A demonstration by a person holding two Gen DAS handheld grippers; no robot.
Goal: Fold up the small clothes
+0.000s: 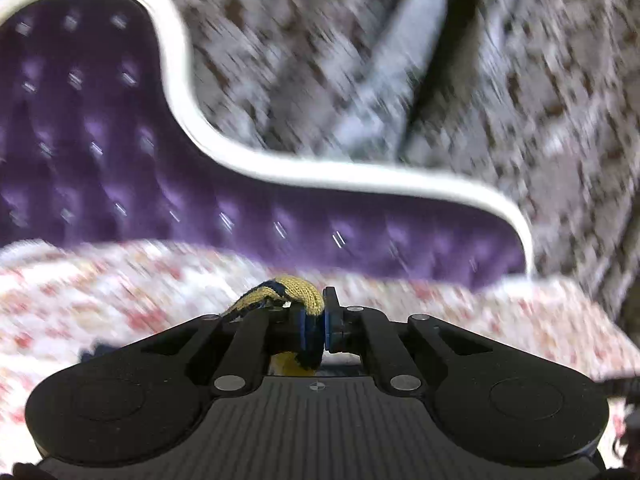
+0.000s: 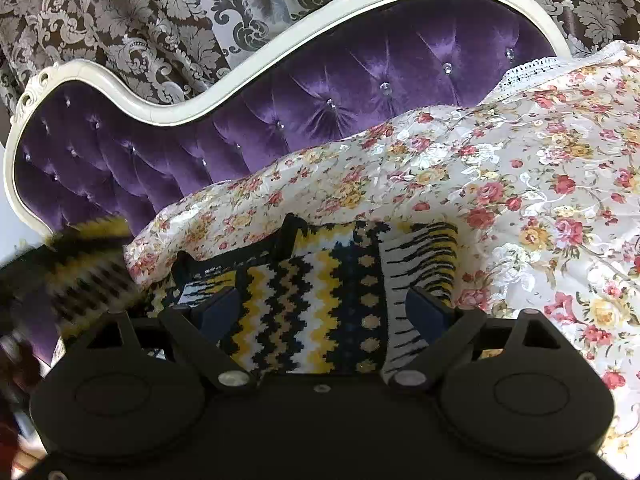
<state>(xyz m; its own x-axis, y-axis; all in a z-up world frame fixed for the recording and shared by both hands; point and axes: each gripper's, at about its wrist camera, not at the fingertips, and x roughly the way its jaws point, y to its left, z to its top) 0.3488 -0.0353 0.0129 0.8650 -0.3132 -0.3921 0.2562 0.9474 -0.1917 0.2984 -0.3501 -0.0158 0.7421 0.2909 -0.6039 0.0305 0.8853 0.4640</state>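
Knit garment [image 2: 320, 304] on floral bedspread [image 2: 540, 184]

Sweater on the bedspread, headboard behind

We see the knitted sweater [image 2: 320, 300] lying on the bedspread [image 2: 520, 184], between the right gripper [image 2: 324, 308] fingers; the headboard [image 2: 280, 104] stands behind, the curtain [image 2: 132, 28] beyond it.

Yellow, black and white zigzag knit sweater [image 2: 320, 300], floral cream bedspread [image 2: 520, 184], purple tufted headboard [image 2: 360, 76], brown damask curtain [image 2: 120, 28]
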